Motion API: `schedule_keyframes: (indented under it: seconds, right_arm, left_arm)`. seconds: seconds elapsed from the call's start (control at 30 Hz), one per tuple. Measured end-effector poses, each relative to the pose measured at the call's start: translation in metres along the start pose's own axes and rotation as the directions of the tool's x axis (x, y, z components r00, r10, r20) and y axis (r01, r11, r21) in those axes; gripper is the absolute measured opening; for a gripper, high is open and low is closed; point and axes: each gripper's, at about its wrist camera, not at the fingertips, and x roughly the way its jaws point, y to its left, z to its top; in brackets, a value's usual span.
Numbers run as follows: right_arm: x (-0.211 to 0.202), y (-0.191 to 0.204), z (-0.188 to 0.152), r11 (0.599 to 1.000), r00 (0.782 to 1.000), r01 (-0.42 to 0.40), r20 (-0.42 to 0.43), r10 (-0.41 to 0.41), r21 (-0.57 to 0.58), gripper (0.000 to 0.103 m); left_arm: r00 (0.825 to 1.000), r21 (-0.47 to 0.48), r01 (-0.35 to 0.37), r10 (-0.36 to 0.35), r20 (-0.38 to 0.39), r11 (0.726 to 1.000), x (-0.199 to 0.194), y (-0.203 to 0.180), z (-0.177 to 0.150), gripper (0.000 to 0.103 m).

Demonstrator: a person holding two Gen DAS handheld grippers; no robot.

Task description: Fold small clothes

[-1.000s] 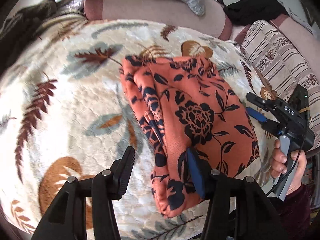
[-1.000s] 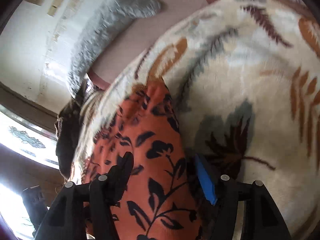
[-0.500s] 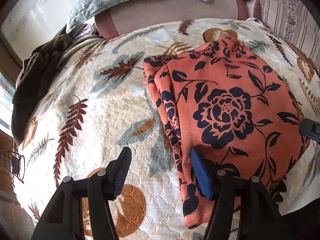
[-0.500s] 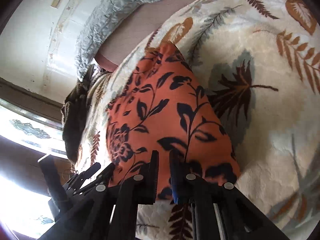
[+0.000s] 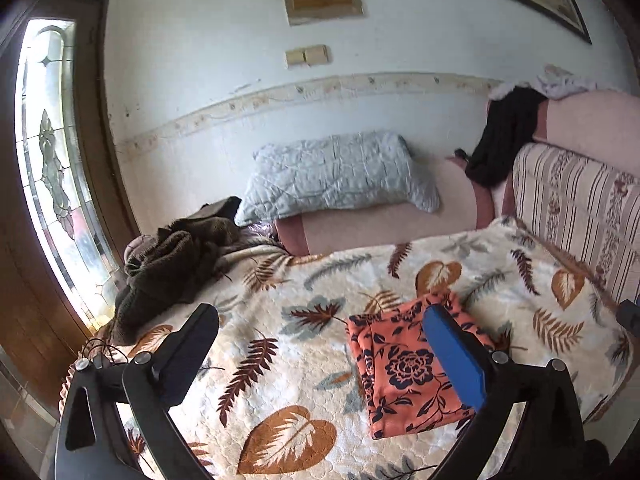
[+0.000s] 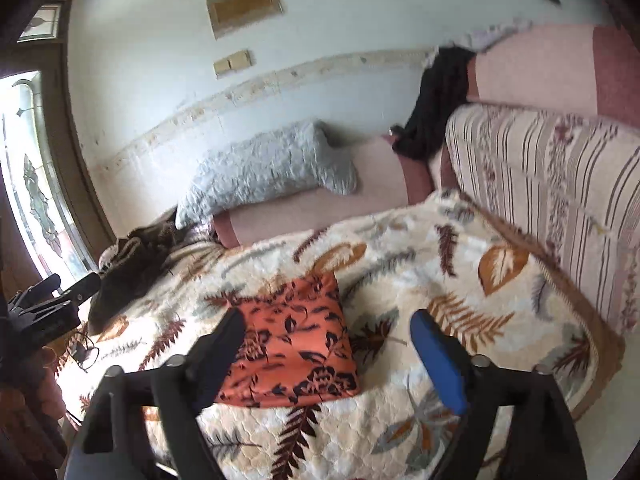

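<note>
Both the left gripper (image 5: 320, 344) and right gripper (image 6: 330, 346) have just sprung wide and empty, with the folded orange cloth (image 5: 404, 368) lying flat below on the blanket (image 5: 280, 360), long axis running away from them.

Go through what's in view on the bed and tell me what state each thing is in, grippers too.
Orange floral garment: folded into a compact rectangle, lying flat on the blanket, not held.
Left gripper: open, empty, jaws just opened wider.
Right gripper: open, empty, jaws just reopened.
Leaf-print blanket: spread flat.
Brown knit garment: unfolded heap at the blanket's far left edge.
Grey quilted pillow: leaning against the wall.
Black cloth: draped over the pink cushion.
</note>
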Motion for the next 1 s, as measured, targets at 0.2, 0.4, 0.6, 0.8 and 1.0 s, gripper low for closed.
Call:
schedule_keyframes:
  seconds: [0.2,0.4,0.6,0.8,1.0]
  right_arm:
    - [-0.042,0.040,0.019,0.998,0.996,0.000,0.091,0.006,-0.064,0.089]
    - [-0.080,0.054,0.026,0.996,0.988,0.000,0.154,0.015,-0.095,0.089]
    - [-0.115,0.050,0.033,0.997,0.978,0.001,0.206,0.016,-0.083,0.089]
    - [-0.142,0.039,0.038,0.997,0.966,0.037,0.259,-0.020,-0.062,0.089]
    - [-0.144,0.015,0.033,0.995,0.963,0.092,0.260,-0.077,-0.049,0.089]
  left_arm:
    - [0.997,-0.071,-0.048,0.052,0.059,0.996,-0.045,0.023,0.017,0.103]
    - [0.987,-0.073,-0.078,0.087,0.138,0.994,-0.084,0.025,0.027,0.103]
    - [0.972,-0.063,-0.076,0.088,0.217,0.995,-0.125,0.015,0.039,0.103]
    - [0.962,-0.024,-0.047,0.052,0.266,0.999,-0.148,-0.004,0.054,0.103]
    - [0.965,-0.020,0.069,-0.061,0.254,0.997,-0.145,-0.033,0.056,0.103]
